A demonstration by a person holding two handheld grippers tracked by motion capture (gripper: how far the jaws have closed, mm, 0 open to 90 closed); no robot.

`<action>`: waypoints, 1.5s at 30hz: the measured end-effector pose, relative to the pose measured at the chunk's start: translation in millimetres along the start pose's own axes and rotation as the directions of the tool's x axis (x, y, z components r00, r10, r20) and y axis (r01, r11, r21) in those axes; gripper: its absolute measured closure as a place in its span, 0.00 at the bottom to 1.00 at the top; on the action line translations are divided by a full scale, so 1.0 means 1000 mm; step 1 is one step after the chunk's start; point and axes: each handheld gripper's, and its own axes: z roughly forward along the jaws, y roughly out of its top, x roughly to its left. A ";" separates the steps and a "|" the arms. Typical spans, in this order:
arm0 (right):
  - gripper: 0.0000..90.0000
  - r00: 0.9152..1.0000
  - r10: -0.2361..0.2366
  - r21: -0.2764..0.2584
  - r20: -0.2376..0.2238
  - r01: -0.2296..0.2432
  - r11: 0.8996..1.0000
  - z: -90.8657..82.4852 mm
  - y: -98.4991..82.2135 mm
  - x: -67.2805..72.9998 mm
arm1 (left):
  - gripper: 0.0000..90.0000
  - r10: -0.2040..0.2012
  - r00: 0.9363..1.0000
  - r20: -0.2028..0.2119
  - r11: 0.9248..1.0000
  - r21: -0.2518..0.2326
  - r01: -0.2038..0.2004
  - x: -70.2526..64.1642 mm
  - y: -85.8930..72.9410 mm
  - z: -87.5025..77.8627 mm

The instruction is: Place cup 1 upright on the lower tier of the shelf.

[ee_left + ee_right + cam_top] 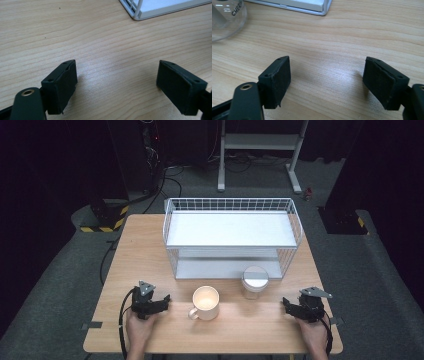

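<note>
At the near edge of the wooden table (150, 245), the person's two hands rest on the board, each with a gripper. The left gripper (159, 304) lies at the left, near the cream mug, and its jaws stand wide apart with nothing between them; in the left gripper view the left gripper (116, 85) has only bare wood between the two black pads. The right gripper (290, 305) lies at the right, and it is also open and empty; in the right gripper view the right gripper (327, 82) shows bare wood between its pads too.

Between the two grippers, a little farther from the person, the cream mug (205, 303) stands upright, with its handle turned to the near left. Just to the right of it, and slightly farther, stands the glass jar (254, 282) with a silver lid, upright and apart from the mug. A part of this glass jar (225, 20) appears in the right gripper view at the upper left.

Behind both stands the white wire shelf rack (231, 236), with two levels, and the jar is just in front of its lower level.
</note>
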 end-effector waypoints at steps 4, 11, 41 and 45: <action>0.24 1.000 0.003 0.002 -0.001 -0.003 1.000 0.000 0.000 0.001 | 0.19 0.000 1.000 0.000 1.000 0.000 0.000 0.000 0.000 0.000; 0.22 1.000 0.009 -0.006 -0.024 -0.009 1.000 -0.003 -0.003 0.005 | 0.19 0.000 1.000 -0.001 1.000 0.001 0.000 0.000 0.000 0.000; 0.17 0.977 -0.106 -0.114 -0.183 0.086 0.990 -0.012 0.004 0.063 | 0.20 -0.001 1.000 -0.003 1.000 0.000 0.001 0.000 0.000 0.000; 0.16 0.973 -0.124 -0.113 -0.196 0.103 0.988 -0.009 0.008 0.071 | 0.20 -0.002 1.000 -0.003 1.000 0.000 0.002 0.000 0.000 0.000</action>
